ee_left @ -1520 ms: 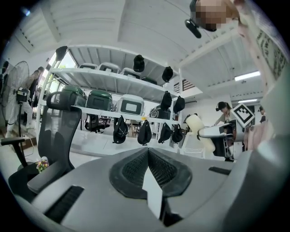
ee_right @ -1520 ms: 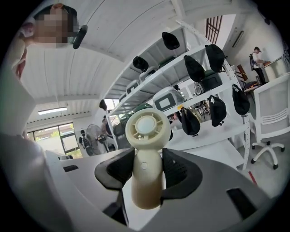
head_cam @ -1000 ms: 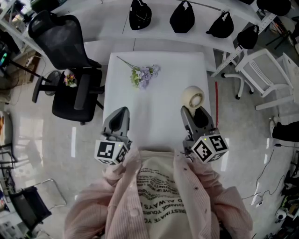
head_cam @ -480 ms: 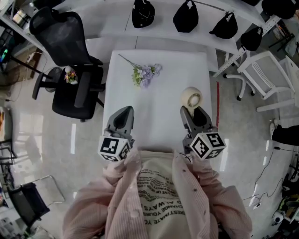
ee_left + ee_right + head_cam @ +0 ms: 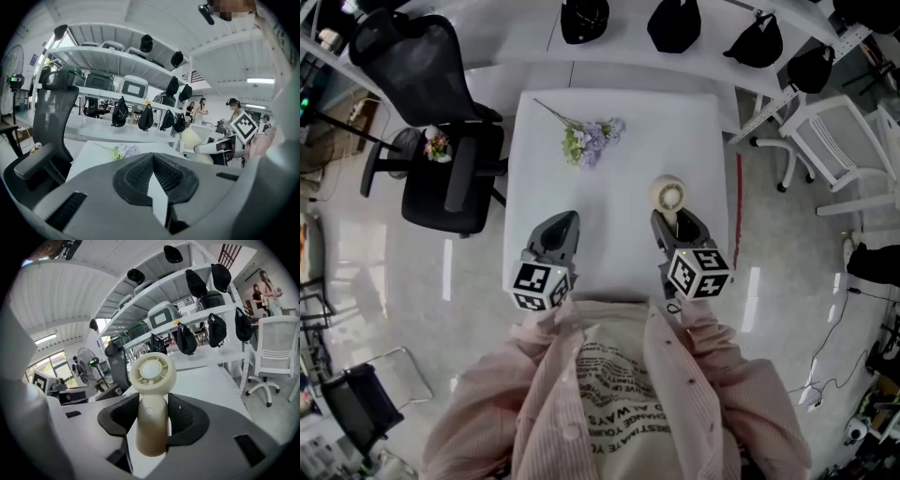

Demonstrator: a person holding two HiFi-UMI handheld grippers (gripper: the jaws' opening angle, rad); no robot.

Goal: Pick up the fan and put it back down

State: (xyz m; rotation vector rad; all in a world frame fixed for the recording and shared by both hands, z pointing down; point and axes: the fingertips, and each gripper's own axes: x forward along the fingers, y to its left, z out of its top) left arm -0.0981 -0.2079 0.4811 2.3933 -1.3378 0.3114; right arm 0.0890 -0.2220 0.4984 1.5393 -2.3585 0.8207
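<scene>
Both your grippers have sunk toward the worktop [image 5: 628, 169]. Right gripper [image 5: 673, 228] fingers grasp the fan [image 5: 667, 194] by its handle; left gripper [image 5: 561, 228] fingers are clenched empty. Your shirt [image 5: 614, 375] print is too blurred to read.

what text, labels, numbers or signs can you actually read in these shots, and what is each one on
"ALWAYS": upside down in the print on the person's shirt, as far as it can be made out; the other lines of that print are too blurred to read.
Marker cube of the left gripper and marker cube of the right gripper: square patterns only, no letters or digits.
Fan: no print visible.
</scene>
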